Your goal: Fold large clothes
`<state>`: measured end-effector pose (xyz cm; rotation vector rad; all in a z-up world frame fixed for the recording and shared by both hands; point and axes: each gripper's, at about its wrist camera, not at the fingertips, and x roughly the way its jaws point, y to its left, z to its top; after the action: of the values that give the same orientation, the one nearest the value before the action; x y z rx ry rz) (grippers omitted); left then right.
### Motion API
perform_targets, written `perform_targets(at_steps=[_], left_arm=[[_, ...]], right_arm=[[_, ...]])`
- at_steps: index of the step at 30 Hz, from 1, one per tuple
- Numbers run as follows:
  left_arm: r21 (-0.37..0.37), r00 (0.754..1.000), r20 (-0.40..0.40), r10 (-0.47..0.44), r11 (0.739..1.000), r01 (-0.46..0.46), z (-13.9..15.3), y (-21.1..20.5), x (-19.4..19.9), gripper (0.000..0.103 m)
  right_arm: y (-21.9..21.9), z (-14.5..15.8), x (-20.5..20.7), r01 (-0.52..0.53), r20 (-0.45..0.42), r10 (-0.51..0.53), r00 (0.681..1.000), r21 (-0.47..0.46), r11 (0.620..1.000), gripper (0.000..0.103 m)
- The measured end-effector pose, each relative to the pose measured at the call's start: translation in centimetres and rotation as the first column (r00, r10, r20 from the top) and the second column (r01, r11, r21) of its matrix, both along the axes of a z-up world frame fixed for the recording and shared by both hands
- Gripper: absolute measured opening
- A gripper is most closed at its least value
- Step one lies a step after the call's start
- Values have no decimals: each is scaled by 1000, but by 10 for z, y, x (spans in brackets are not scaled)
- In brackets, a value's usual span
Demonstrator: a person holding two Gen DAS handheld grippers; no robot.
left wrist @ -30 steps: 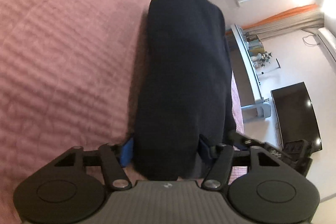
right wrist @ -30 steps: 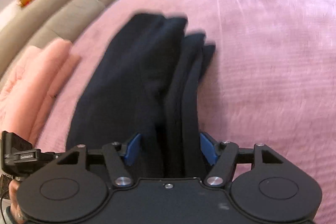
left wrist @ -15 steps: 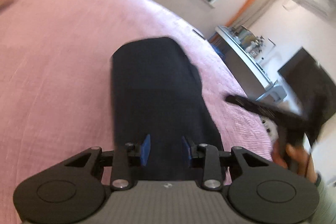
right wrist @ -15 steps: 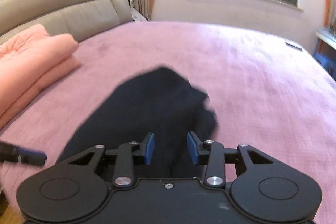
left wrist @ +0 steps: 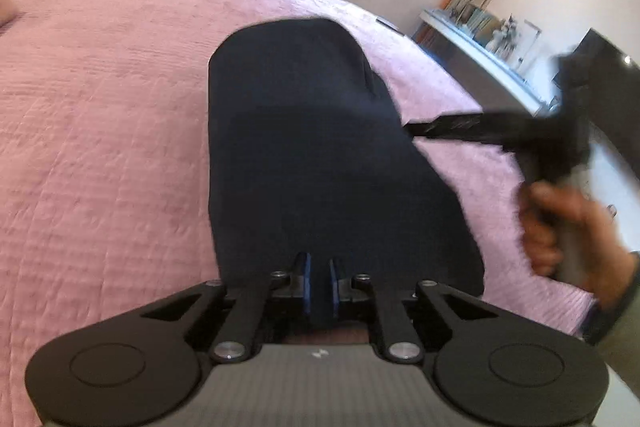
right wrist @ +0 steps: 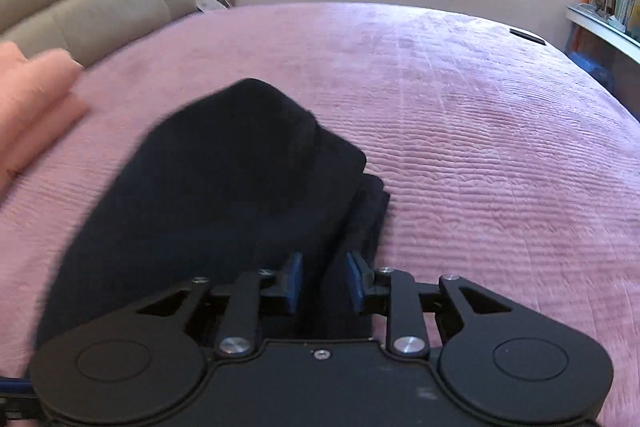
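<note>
Dark garment (left wrist: 316, 155) lies folded lengthwise on pink bedspread (left wrist: 100, 131), near edge at both grippers. L gripper (left wrist: 319, 287) pinches near hem, pads close. R gripper (right wrist: 323, 281) partly closed round thick layered edge. Fabric prob soft, floppy, light; grip near corners thru all layers.

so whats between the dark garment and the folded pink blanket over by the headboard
Only bare pink bedspread lies between the dark garment and the pink blanket, which are apart; the right wrist view shows it.
</note>
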<state>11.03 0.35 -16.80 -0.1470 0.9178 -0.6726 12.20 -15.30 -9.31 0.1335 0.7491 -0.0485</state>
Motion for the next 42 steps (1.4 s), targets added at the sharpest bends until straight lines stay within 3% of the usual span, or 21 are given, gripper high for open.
perform_targets(at_steps=[4, 6, 8, 10, 11, 14, 16, 20, 22, 26, 28, 33, 37, 42], left_arm=[[35, 999, -37, 31, 999, -29, 14, 8, -20, 12], [117, 999, 25, 37, 992, -39, 32, 4, -37, 15], [194, 996, 82, 31, 980, -47, 55, -4, -56, 17], [239, 992, 121, 45, 968, -73, 80, -13, -73, 19], [248, 988, 142, 56, 965, -90, 93, -17, -82, 20], [238, 975, 204, 92, 961, -141, 131, -30, -100, 44], [227, 954, 269, 130, 954, -195, 159, -35, -116, 74], [193, 913, 368, 177, 946, -261, 206, -41, -150, 82], [172, 904, 386, 181, 949, -264, 221, -41, -163, 103], [205, 892, 403, 202, 931, -303, 225, -42, -168, 103], [236, 899, 385, 208, 920, -314, 221, -43, -163, 103], [226, 915, 309, 259, 915, -335, 211, -30, -149, 102], [266, 914, 303, 268, 898, -351, 199, -26, -144, 102], [276, 925, 273, 265, 899, -339, 190, -28, -134, 102]], right_arm=[[26, 24, -56, 23, -17, -23, 1000, -12, 1000, 32], [31, 34, -84, 67, -40, -67, 997, 0, 998, 37], [33, 46, -108, 104, -52, -103, 993, 21, 994, 46], [37, 62, -131, 135, -45, -133, 990, 45, 990, 66], [39, 72, -140, 142, -35, -140, 990, 48, 989, 71], [50, 103, -162, 141, 6, -142, 990, 16, 990, 76], [57, 125, -170, 146, 22, -146, 989, -14, 989, 78], [67, 150, -181, 163, 0, -163, 987, -49, 985, 80], [71, 154, -188, 164, 1, -165, 986, -59, 985, 80], [73, 150, -192, 176, -21, -177, 984, -48, 983, 80], [71, 146, -191, 179, -41, -181, 983, -39, 983, 80], [68, 141, -189, 191, -57, -195, 979, -67, 979, 80], [65, 137, -187, 202, -70, -206, 976, -67, 977, 80], [64, 135, -187, 197, -80, -202, 976, -66, 978, 80]])
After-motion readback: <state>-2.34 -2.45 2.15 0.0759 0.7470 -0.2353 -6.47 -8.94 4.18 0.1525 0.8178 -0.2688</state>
